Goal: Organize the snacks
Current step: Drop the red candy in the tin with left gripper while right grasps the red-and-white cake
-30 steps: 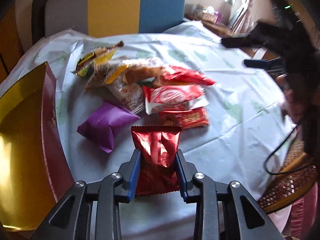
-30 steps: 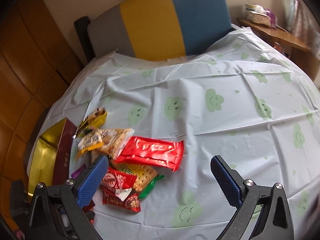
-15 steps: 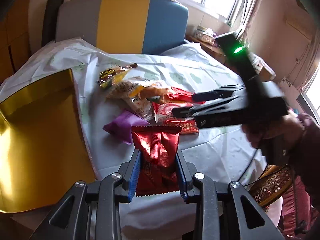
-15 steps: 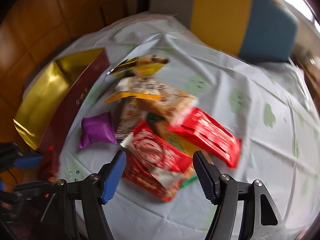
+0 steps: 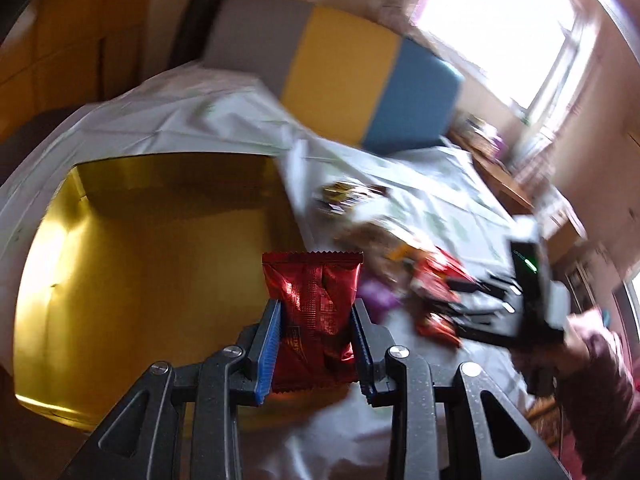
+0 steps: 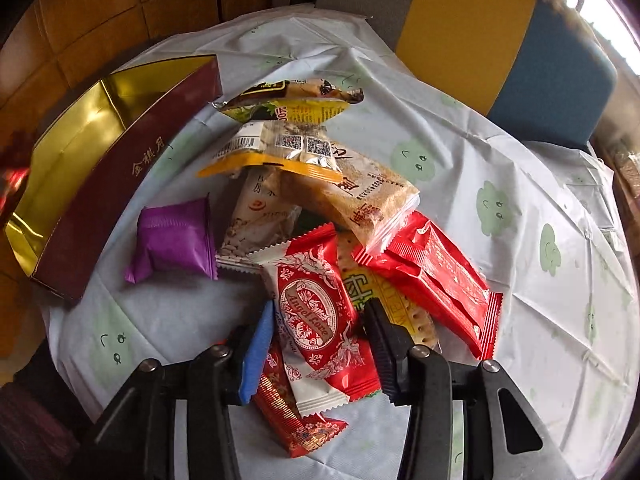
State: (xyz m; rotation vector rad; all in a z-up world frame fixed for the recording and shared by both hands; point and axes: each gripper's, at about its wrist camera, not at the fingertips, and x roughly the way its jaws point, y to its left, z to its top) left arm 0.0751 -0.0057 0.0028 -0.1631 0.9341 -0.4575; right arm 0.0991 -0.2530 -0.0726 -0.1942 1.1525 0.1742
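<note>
Left gripper (image 5: 316,344): clamped on a red foil pack (image 5: 314,312), at the gold box's (image 5: 140,264) near edge
Right gripper (image 6: 320,344): jaws just closing round the red-white pack (image 6: 320,316); contact unclear
Pile: right of the box

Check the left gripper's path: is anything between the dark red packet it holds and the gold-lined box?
Nothing visible. The left gripper is shut on the dark red packet, which already hangs at the open gold-lined box. The box interior in view looks bare, and the other snacks lie off to the right.
</note>
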